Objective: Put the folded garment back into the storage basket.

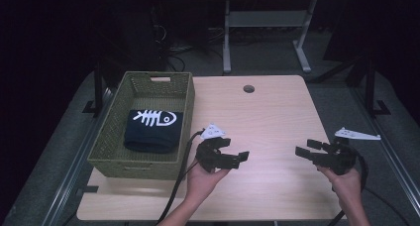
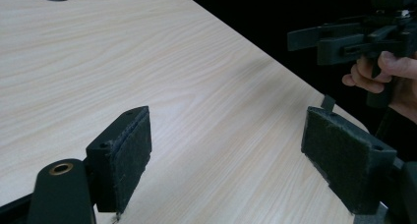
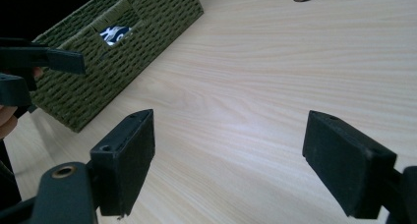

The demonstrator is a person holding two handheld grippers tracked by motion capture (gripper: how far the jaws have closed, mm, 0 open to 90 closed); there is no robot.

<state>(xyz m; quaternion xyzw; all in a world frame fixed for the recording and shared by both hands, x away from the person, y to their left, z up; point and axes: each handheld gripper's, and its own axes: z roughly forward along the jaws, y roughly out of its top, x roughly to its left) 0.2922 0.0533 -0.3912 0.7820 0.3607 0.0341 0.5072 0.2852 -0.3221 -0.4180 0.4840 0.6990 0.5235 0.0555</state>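
- folded dark cloth (image 1: pixel 153 130) with white fish-bone print lies flat inside the green woven basket (image 1: pixel 106 145), at the table's (image 1: pixel 277 117) left side.
- looks soft, light, limp; likely to sag and unfold if lifted. best pinched at a folded edge, through all layers.
- left gripper (image 1: pixel 233 158) just right of the basket, jaws apart, empty.
- right gripper (image 1: pixel 311 150) well apart over bare table, jaws apart, empty.

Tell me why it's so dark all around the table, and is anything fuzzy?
High view: light falls on the table alone, so the room behind is nearly black. Left gripper view: the left tongs look sharp, the right tongs beyond slightly soft. Right gripper view: the basket is clear.
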